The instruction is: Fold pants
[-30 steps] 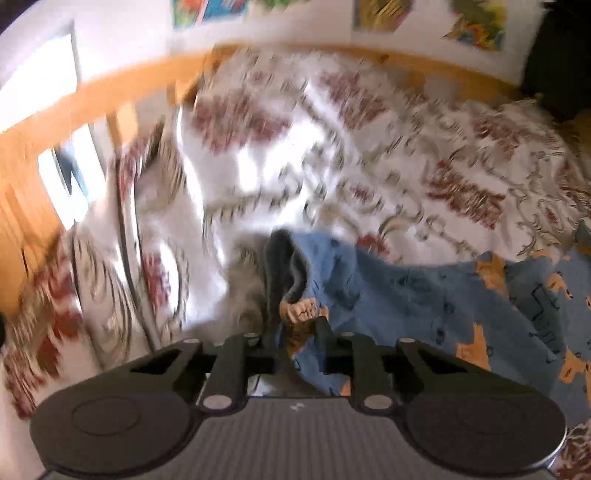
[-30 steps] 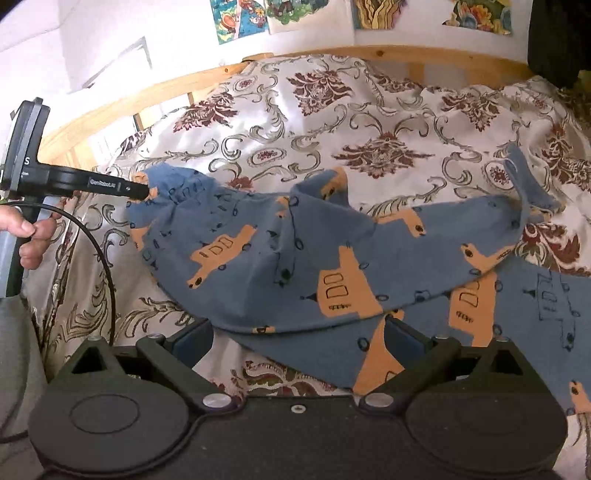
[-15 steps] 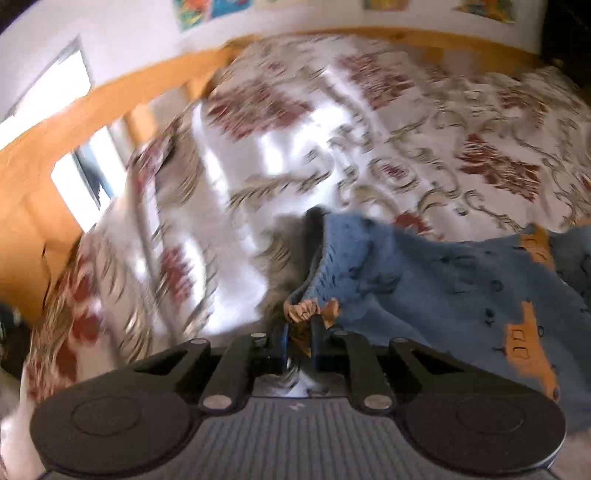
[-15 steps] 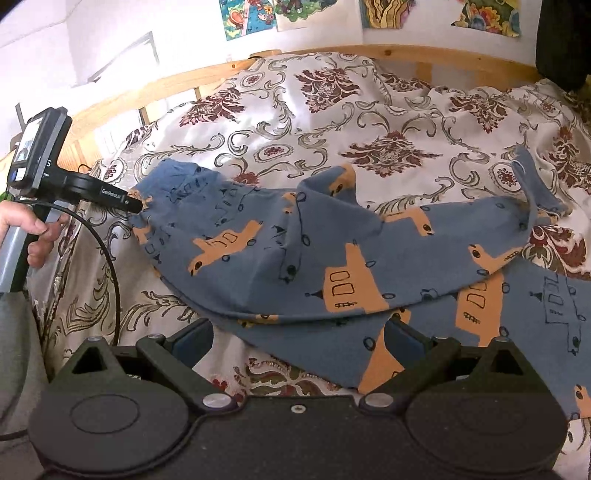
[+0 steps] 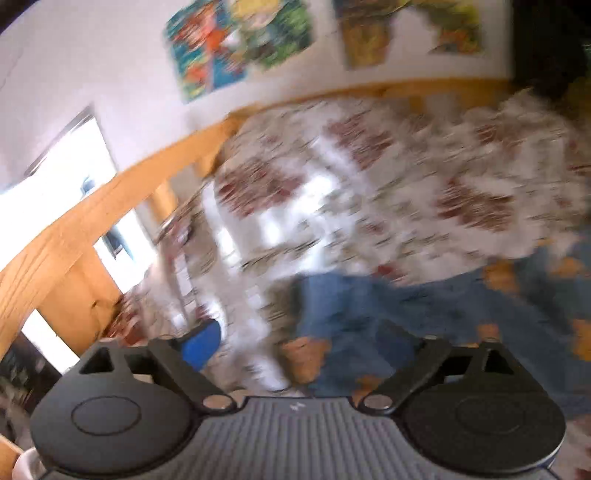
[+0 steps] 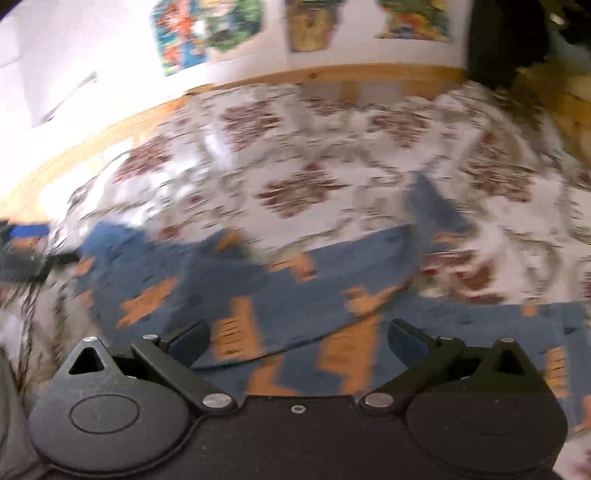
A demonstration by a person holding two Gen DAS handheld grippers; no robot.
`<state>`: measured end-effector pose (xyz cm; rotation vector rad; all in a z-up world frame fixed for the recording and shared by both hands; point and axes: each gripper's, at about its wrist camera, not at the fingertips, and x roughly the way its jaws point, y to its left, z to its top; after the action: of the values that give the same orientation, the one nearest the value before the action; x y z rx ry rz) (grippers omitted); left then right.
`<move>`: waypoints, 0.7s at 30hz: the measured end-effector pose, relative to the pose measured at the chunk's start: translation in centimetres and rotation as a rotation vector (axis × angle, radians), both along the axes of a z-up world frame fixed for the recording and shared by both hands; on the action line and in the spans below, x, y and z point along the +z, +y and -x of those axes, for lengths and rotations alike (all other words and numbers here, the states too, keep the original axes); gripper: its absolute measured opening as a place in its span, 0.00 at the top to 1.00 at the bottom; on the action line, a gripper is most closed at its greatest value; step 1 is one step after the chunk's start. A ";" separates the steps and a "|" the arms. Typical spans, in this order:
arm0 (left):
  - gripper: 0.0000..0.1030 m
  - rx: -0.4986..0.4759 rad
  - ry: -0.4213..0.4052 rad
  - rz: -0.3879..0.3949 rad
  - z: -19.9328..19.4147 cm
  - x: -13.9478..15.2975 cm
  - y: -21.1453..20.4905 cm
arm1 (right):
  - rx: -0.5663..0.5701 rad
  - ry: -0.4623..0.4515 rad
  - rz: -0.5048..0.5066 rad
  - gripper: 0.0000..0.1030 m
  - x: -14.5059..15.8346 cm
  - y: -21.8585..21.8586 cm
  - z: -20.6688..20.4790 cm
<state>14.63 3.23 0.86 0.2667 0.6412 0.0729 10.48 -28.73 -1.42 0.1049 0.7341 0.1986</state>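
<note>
The blue pants [image 6: 295, 288] with orange car prints lie folded over on the flowered bedspread [image 6: 306, 155]. Both views are motion-blurred. In the left wrist view the pants' end [image 5: 369, 317] lies just ahead of my left gripper [image 5: 303, 347], which is open and empty, its jaws wide apart. My right gripper [image 6: 299, 339] is open and empty, hovering over the near edge of the pants. The left gripper shows as a dark blur at the left edge of the right wrist view [image 6: 26, 254], beside the pants' left end.
A wooden bed rail [image 5: 92, 221] runs along the far and left sides of the bed, also in the right wrist view [image 6: 332, 75]. Colourful posters [image 6: 207, 33] hang on the white wall. A dark garment [image 6: 506, 40] hangs at the far right.
My left gripper has opened and let go of the pants' end, which now lies on the bed, and it has pulled back. Both cameras are moving fast. The right gripper stays open.
</note>
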 end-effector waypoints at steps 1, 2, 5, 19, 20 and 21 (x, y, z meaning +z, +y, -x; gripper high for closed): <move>0.06 -0.071 0.002 0.006 0.6 0.3 -1.3 | -0.020 0.015 -0.012 0.01 0.2 -1.6 -0.6; 0.05 -0.137 0.002 0.003 1.1 0.6 -2.6 | -0.040 0.028 -0.025 0.01 0.4 -3.0 -1.0; 0.00 -0.348 -0.007 -0.016 2.3 0.6 -7.6 | -0.131 0.048 -0.079 0.01 0.1 -6.9 -1.8; 0.25 -0.713 0.158 -0.248 2.7 -9.2 -23.3 | -0.167 0.058 -0.193 0.01 -2.4 -8.2 -2.8; 0.31 -0.698 0.175 -0.234 2.4 -9.3 -22.8 | -0.154 0.059 -0.182 0.01 -2.5 -7.9 -2.9; 0.37 -0.684 0.195 -0.222 2.1 -9.4 -22.4 | -0.145 0.060 -0.171 0.01 -2.6 -7.5 -3.1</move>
<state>12.50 -19.17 -8.53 0.7014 0.7065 -0.5472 13.53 -36.19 -3.99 0.3273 0.7653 0.1203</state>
